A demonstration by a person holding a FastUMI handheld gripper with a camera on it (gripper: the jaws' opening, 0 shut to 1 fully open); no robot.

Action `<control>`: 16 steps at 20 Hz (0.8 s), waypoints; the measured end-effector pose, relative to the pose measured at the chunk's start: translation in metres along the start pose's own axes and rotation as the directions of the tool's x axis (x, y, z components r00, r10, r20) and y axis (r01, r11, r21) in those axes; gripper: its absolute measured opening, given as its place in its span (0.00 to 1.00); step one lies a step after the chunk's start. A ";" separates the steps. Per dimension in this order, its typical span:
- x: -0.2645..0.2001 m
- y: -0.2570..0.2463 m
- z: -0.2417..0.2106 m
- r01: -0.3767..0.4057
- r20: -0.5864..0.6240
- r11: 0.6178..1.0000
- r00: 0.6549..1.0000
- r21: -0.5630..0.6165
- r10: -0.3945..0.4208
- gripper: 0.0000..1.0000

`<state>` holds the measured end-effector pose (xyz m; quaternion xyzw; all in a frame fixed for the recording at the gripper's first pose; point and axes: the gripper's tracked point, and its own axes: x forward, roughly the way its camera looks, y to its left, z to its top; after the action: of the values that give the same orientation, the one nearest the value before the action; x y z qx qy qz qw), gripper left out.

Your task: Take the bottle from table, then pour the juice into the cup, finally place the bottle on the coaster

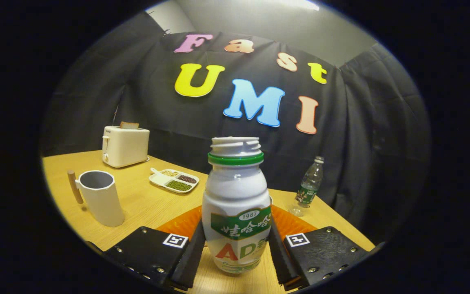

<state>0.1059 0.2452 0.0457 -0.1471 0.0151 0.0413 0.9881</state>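
Observation:
A white juice bottle (236, 196) with a green neck ring and green label stands upright with no cap on its mouth. It sits between my gripper's (237, 245) two fingers, and both pads press its lower sides. An orange ribbed coaster (296, 224) lies on the table just behind the bottle, showing on both sides of it. The white cup (101, 200), with a wooden handle and a grey inside, stands upright to the left, beyond the left finger. Whether the bottle's base rests on the wood or hangs just above it, I cannot tell.
The wooden table (145, 204) carries a white toaster (125, 146) with a slice of bread at the far left. A divided white dish (174, 180) of beans lies behind the cup. A clear water bottle (309, 185) stands at the far right near the table's edge.

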 end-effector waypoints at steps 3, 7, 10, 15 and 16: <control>0.003 0.019 0.007 -0.053 0.001 0.993 0.999 -0.102 0.054 0.73; 0.009 0.041 0.009 -0.110 -0.016 0.970 0.994 -0.216 0.109 0.73; 0.014 0.051 0.009 -0.129 -0.029 0.949 0.992 -0.287 0.126 0.73; 0.024 0.064 0.006 -0.155 -0.056 0.876 0.988 -0.458 0.145 0.73; 0.025 0.068 0.005 -0.161 -0.060 0.858 0.987 -0.488 0.151 0.73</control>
<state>0.1254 0.3132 0.0301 -0.3918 0.0256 0.1221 0.9115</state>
